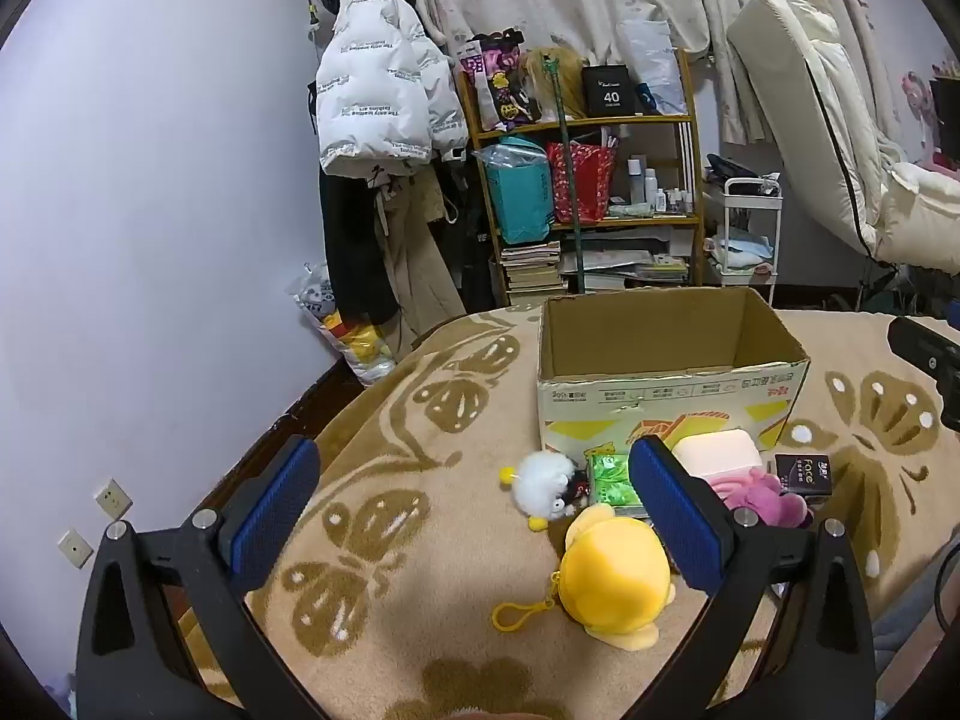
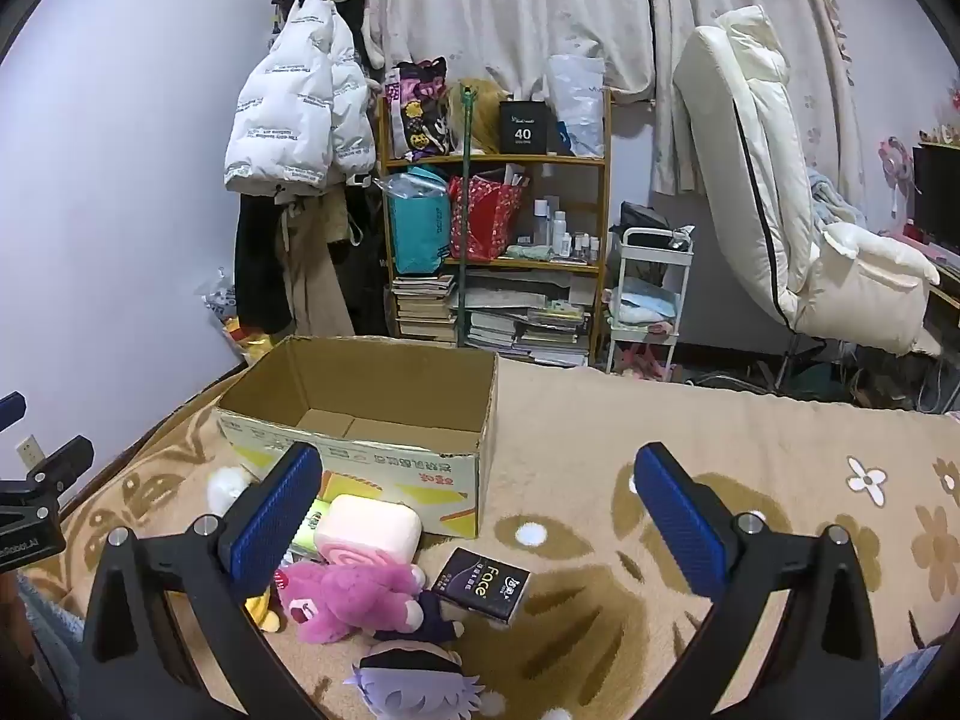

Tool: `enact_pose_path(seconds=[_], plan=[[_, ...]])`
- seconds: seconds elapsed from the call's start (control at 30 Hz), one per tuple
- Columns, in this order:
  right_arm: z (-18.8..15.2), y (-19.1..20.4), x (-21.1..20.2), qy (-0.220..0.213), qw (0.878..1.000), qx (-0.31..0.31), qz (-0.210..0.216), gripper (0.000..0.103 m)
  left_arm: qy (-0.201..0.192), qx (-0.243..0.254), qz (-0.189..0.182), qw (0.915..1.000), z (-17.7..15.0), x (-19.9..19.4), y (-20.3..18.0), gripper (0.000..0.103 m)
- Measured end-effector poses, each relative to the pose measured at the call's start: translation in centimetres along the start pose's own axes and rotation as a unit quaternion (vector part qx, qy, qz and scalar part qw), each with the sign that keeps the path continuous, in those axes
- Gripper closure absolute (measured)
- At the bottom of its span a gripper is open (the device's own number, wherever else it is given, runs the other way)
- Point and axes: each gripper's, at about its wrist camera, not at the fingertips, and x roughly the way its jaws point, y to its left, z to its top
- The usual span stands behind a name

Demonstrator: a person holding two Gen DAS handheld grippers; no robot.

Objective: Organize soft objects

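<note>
Cardboard box [image 1: 666, 360] open, empty, upright on bed blanket [image 1: 420, 420]; landmark for all below. Soft things heaped just before box's near wall: yellow plush [image 1: 618, 582] nearest viewer, white fluffy toy [image 1: 543, 483] left of it, pink plush [image 2: 348, 600] and pink-cream cushion [image 2: 369, 525] against box front. Left tool [image 1: 474, 513] spread wide, holding nothing; yellow plush lies just ahead, toward its right finger, long axis running toward box. Right tool [image 2: 474, 516] equally wide, empty, aimed right of box corner; pink plush sits off its left finger. Left tool probably nearer to yellow plush.
</note>
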Motion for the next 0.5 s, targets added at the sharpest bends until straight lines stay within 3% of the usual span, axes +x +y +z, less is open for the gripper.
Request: enact_pose_path(seconds=[0.5], plan=[[0.2, 0.0, -0.1, 0.000, 1.000, 0.003, 0.002, 0.000, -0.010, 0.008, 0.004, 0.9999, -0.1, -0.4, -0.7, 0.001]])
